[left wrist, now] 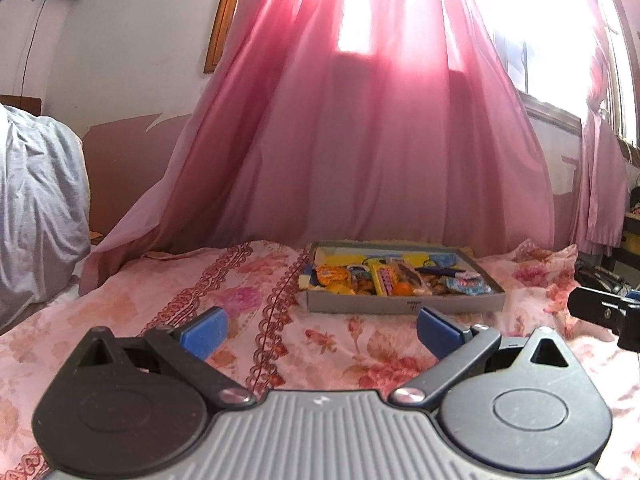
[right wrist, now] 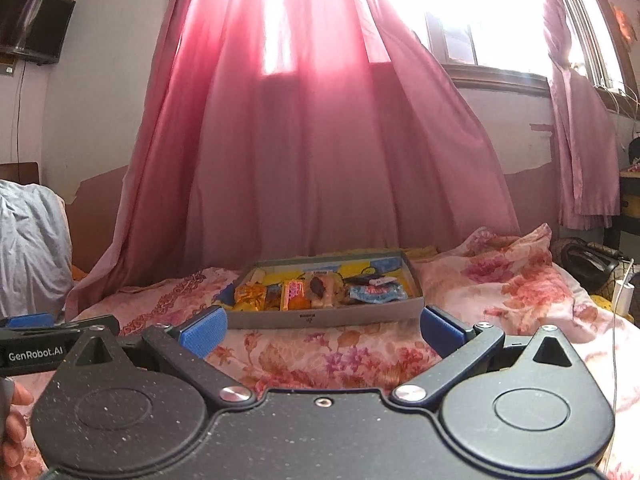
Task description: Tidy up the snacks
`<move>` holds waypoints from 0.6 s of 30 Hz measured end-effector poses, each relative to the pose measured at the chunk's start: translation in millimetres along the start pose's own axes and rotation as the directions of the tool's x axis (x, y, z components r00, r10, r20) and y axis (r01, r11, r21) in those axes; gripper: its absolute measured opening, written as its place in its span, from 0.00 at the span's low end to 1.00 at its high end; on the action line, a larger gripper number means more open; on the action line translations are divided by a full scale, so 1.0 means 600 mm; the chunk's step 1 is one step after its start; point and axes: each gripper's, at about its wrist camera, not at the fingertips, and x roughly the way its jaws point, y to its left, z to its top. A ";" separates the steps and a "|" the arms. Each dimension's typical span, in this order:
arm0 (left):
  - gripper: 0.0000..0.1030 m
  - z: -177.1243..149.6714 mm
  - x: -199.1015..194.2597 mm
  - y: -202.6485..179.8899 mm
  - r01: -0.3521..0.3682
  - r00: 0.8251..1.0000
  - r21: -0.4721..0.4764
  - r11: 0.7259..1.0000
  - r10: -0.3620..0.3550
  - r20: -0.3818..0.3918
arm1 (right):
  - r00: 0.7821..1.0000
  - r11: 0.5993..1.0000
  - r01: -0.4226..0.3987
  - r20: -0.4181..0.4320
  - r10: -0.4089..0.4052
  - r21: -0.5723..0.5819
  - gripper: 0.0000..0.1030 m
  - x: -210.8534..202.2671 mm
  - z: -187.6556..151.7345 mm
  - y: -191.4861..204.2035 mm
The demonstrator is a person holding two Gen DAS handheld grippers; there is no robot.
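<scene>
A shallow grey cardboard box [left wrist: 404, 304] [right wrist: 324, 318] lies on the floral bedspread [left wrist: 180, 292] [right wrist: 500, 280], holding several wrapped snacks: orange and yellow packets [left wrist: 334, 276] [right wrist: 250, 294], a pale blue packet [left wrist: 468, 282] [right wrist: 376, 292] and a dark bar [right wrist: 318, 286]. My left gripper [left wrist: 320, 330] hovers open over the bedspread, short of the box, nothing between its blue pads [left wrist: 204, 332]. My right gripper [right wrist: 322, 330] is also open and empty, just in front of the box's near wall. The left gripper's body [right wrist: 40, 344] shows at the right wrist view's left edge.
A pink curtain [left wrist: 360, 140] [right wrist: 320, 140] hangs behind the box, down to the bed. A pale blue bundle of bedding [left wrist: 36, 208] [right wrist: 28, 248] sits at the left. A dark bag [right wrist: 584, 264] and a white cable [right wrist: 616, 320] lie at the right, where the bedspread is bunched up.
</scene>
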 end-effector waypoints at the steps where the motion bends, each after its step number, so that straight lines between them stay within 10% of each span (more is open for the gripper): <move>1: 1.00 -0.003 -0.003 0.001 -0.001 1.000 0.001 1.000 0.001 -0.003 | 1.000 1.000 0.000 -0.004 0.000 0.001 0.99 -0.003 -0.004 0.002; 18: 1.00 -0.057 -0.013 0.012 -0.007 0.999 -0.006 1.000 0.007 -0.047 | 0.997 0.999 0.046 -0.064 -0.045 0.006 0.99 -0.005 -0.072 0.008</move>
